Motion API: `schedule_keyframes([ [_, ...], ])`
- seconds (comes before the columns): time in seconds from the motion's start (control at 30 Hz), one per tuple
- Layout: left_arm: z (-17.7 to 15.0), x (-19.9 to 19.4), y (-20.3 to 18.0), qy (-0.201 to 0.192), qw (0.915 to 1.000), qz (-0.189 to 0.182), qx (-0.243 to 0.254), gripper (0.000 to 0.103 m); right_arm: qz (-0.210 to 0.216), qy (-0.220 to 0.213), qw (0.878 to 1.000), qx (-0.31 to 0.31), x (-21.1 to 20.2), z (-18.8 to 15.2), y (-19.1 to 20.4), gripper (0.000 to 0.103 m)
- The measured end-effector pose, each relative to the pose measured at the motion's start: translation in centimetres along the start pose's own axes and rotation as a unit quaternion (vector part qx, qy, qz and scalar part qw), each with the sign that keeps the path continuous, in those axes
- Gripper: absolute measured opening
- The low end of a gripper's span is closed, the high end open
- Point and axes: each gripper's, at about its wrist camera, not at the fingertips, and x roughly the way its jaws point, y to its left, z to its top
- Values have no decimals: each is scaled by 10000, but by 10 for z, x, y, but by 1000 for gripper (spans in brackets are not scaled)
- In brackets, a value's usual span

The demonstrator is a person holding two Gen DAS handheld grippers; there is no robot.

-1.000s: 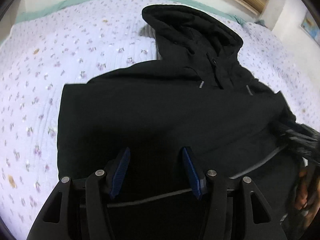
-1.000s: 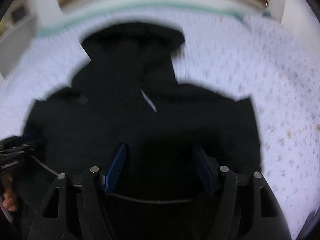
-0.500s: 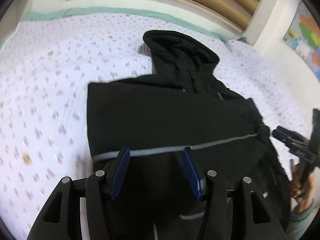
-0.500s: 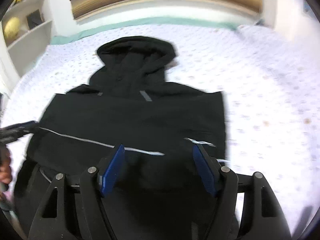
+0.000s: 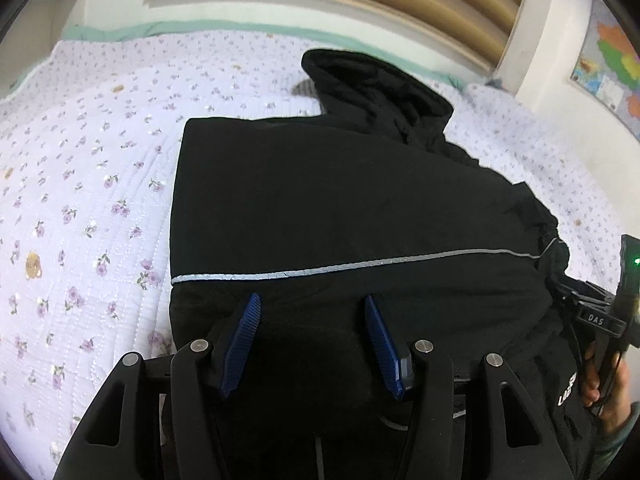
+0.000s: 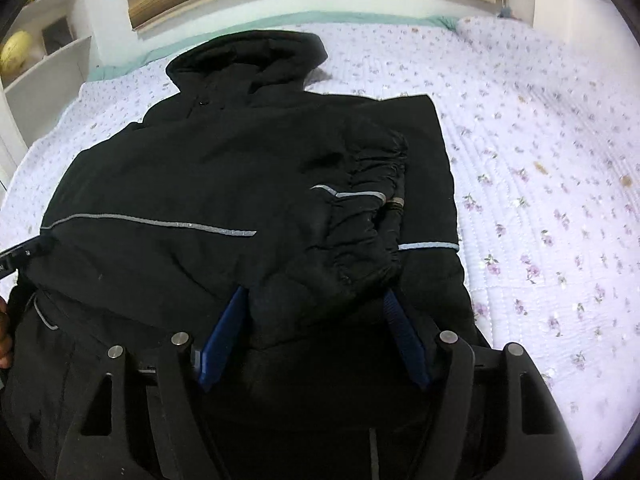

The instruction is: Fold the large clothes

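Note:
A large black hooded jacket (image 5: pixel 320 208) with a thin reflective stripe lies on the bed, hood (image 5: pixel 372 88) toward the far wall, sides folded in. My left gripper (image 5: pixel 310 304) is open and empty, hovering over the jacket's lower part. In the right wrist view the jacket (image 6: pixel 200 184) fills the middle, with a bunched sleeve cuff (image 6: pixel 360 216) lying on top. My right gripper (image 6: pixel 314 296) is open, its blue pads either side of the sleeve's near end. The right gripper also shows in the left wrist view (image 5: pixel 600 320) at the jacket's right edge.
The bed has a white quilt with small purple flowers (image 5: pixel 80 200), also in the right wrist view (image 6: pixel 540 160). A wooden headboard (image 5: pixel 320 4) and wall lie beyond. White shelves (image 6: pixel 44 64) stand at far left. A map (image 5: pixel 608 72) hangs on the right wall.
Both grippers have pulled back toward the jacket's hem, so more of the bed and headboard shows. The bunched sleeve now lies between the right gripper's pads. Both stay open.

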Motion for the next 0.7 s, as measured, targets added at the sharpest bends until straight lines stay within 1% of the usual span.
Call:
schedule_keyframes([
  [0.13, -2, -5, 1, -108, 9999, -26, 23, 56, -46, -127, 9999, -49, 0, -6, 8, 74],
  [0.27, -6, -11, 7, -224, 9995, -196, -53, 56, 1, -232, 9997, -32, -5, -10, 9, 75],
  [0.37, -4, -9, 9, -132, 9995, -257, -111, 56, 9, -177, 9998, -61, -4, -9, 9, 77],
  [0.47, 2, -5, 4, 127, 9999, -102, -26, 56, 19, -54, 10000, -56, 0, -5, 10, 78],
  [0.53, 12, -4, -4, 530, 9985, 113, 70, 57, 7, 166, 9999, -22, 6, 5, 12, 78],
  [0.6, 26, -11, -8, 934, 9955, 154, -11, 57, -9, 673, 9977, 74, 9, 18, 13, 78],
  [0.63, 37, -20, -8, 1093, 9939, 63, -141, 57, 4, 900, 9959, 107, 6, 25, 12, 78],
  [0.67, 45, -28, -8, 1123, 9934, -41, -242, 57, 64, 1112, 9937, 143, 1, 34, 12, 78],
  [0.7, 58, -42, -9, 1074, 9934, -177, -354, 57, 189, 1206, 9924, 161, -10, 46, 12, 78],
])
